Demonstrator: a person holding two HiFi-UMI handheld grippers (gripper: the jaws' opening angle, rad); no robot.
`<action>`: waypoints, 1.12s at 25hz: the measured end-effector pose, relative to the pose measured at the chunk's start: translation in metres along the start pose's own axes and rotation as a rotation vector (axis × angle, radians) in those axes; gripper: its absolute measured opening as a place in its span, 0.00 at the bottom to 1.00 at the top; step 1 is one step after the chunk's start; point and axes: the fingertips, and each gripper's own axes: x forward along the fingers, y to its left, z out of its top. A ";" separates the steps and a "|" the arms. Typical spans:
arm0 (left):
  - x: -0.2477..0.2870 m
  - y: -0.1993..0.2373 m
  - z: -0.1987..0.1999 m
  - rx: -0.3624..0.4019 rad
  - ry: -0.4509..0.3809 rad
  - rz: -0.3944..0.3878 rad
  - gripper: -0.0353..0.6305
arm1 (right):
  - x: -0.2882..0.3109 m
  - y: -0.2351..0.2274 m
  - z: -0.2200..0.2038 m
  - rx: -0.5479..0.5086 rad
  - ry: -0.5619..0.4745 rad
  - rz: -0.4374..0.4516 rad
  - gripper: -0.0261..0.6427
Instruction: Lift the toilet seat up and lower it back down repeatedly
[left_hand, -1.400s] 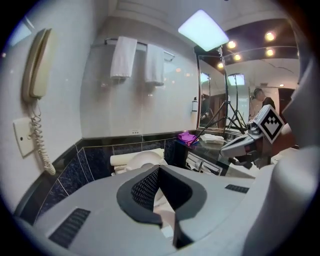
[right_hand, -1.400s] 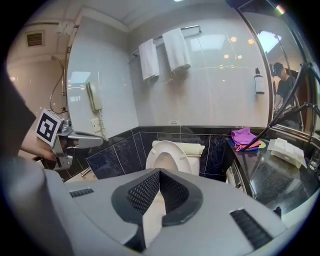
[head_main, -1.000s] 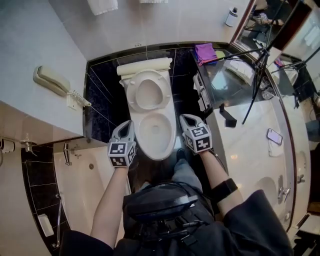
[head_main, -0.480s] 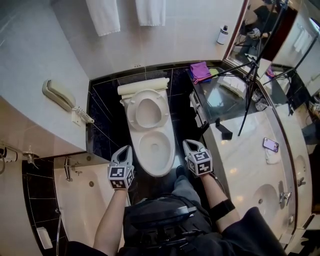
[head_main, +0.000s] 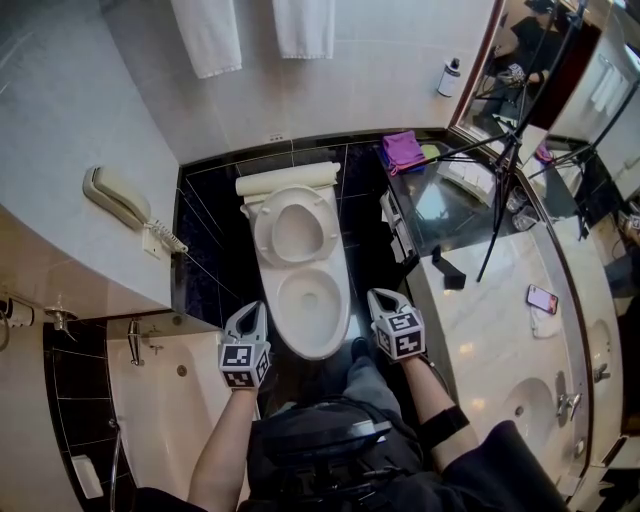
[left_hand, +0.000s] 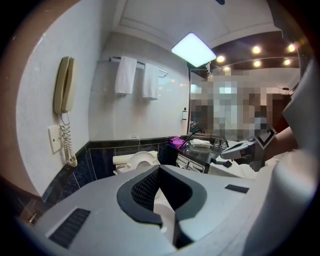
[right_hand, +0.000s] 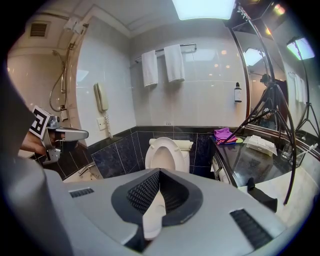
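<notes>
Head view steeply down, gripper views forward, sharing toilet (head_main: 305, 290)

The toilet (head_main: 310, 300) stands ahead, between the left gripper (head_main: 249, 312) and right gripper (head_main: 379, 298). Phone (head_main: 112, 195) left of them, counter (head_main: 490, 295) right, towels (head_main: 207, 35) beyond.

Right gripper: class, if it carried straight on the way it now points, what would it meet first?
Probably the front rim of the toilet, which shows straight ahead just beyond the shut jaws of the right gripper. Depth is hard to judge.
</notes>
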 end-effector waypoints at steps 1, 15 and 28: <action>0.001 0.000 0.000 0.001 0.002 0.001 0.05 | 0.001 -0.001 0.000 -0.004 0.001 0.001 0.06; 0.049 0.004 -0.001 -0.014 0.049 0.039 0.05 | 0.058 -0.016 0.042 -0.271 0.054 0.004 0.17; 0.151 0.016 -0.009 -0.003 0.101 0.071 0.05 | 0.189 -0.061 0.073 -0.465 0.088 0.068 0.34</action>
